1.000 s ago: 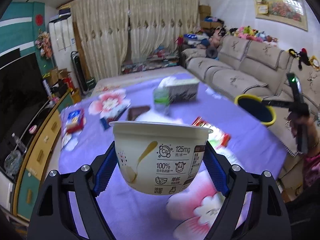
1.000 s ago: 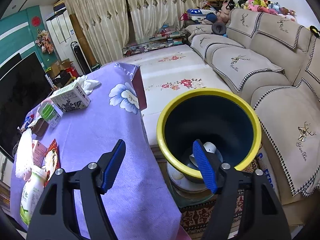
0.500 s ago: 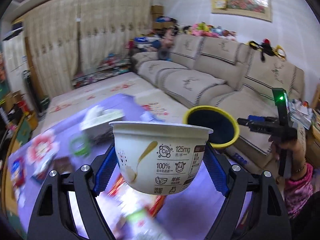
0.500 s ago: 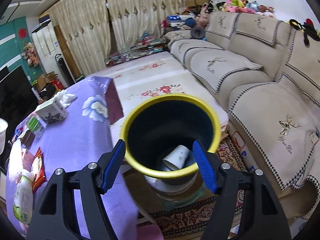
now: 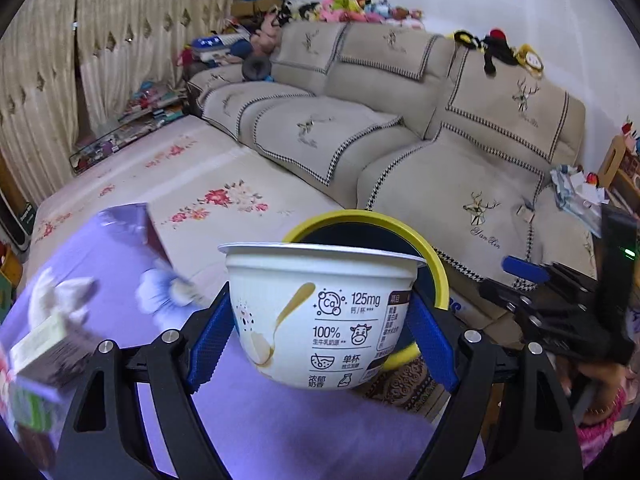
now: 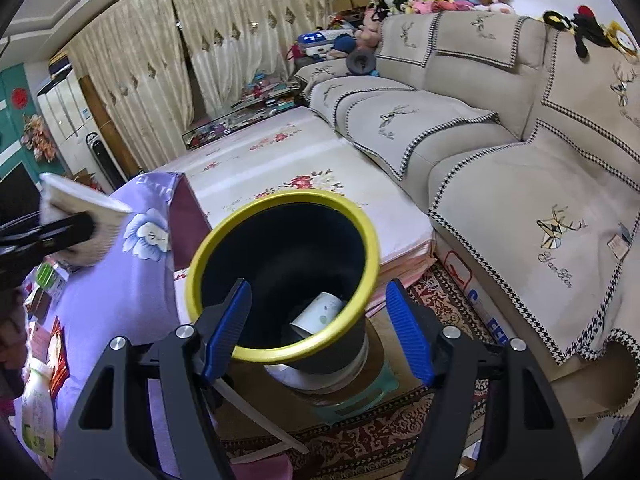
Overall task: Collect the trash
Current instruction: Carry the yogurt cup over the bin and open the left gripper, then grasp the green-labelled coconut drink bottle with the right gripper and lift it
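A white yogurt cup [image 5: 288,280] with printed labels sits upright between the blue pads of my left gripper [image 5: 320,308], which is shut on it. Just behind the cup stands the dark bin with a yellow rim [image 5: 360,216], beside the table's edge. In the right wrist view the same bin [image 6: 280,200] is close below my right gripper [image 6: 318,300], whose jaws are open around nothing, just above the near rim. A crumpled white paper cup [image 6: 320,314] lies inside the bin. The yogurt cup [image 6: 84,216] shows blurred at the left.
The table under a purple floral cloth [image 6: 132,280] carries a white bottle [image 6: 36,408], a red packet [image 6: 56,352] and a tissue box [image 5: 44,344]. A beige sofa [image 6: 520,160] runs along the right. A patterned rug [image 6: 400,440] lies under the bin.
My left gripper has swung right across the table with the yogurt cup, and the bin is now right behind it. My right gripper has shifted sideways, so the bin sits centred under it.
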Tool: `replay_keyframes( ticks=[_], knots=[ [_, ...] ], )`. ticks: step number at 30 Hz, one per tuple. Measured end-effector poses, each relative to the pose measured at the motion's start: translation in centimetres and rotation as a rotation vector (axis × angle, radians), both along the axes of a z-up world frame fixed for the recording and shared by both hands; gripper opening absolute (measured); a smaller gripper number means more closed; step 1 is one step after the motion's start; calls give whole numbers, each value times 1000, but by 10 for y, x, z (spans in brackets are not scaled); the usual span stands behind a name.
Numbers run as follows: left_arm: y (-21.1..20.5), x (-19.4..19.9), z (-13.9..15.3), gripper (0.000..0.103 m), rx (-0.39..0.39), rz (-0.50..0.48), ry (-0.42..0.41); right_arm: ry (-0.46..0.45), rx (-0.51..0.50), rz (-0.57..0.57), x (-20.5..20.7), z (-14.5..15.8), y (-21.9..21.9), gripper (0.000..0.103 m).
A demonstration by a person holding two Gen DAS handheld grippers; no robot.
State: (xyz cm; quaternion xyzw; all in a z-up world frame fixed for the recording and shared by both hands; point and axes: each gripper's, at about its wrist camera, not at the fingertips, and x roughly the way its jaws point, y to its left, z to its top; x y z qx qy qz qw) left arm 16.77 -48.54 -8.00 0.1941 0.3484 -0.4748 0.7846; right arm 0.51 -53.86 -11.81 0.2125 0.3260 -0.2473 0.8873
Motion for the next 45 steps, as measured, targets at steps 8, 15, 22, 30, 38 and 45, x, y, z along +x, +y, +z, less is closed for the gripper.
replay_keyframes(
  ticks=[8,15,22,30,38,45],
  knots=[
    [-82,20,-57,82,69,-1,73,10,29,-40,-13,-11,-21,66],
    [-78,22,-53,85,63,17,97,9,34,-50,-18,-11,-27,66],
    [-31,-2,0,96,-24,20,55,6,36,-19,-10,-11,-17,66],
    [-18,-14,37,96,-109,6,19,-21,19,-21,-20,6,4,70],
    [120,-24,97,98,-176,216,-99,-2,17,59,-2,5,34,70],
    [264,-52,106,98,-184,455,-205,12,11,202,30,5,86,70]
  ],
)
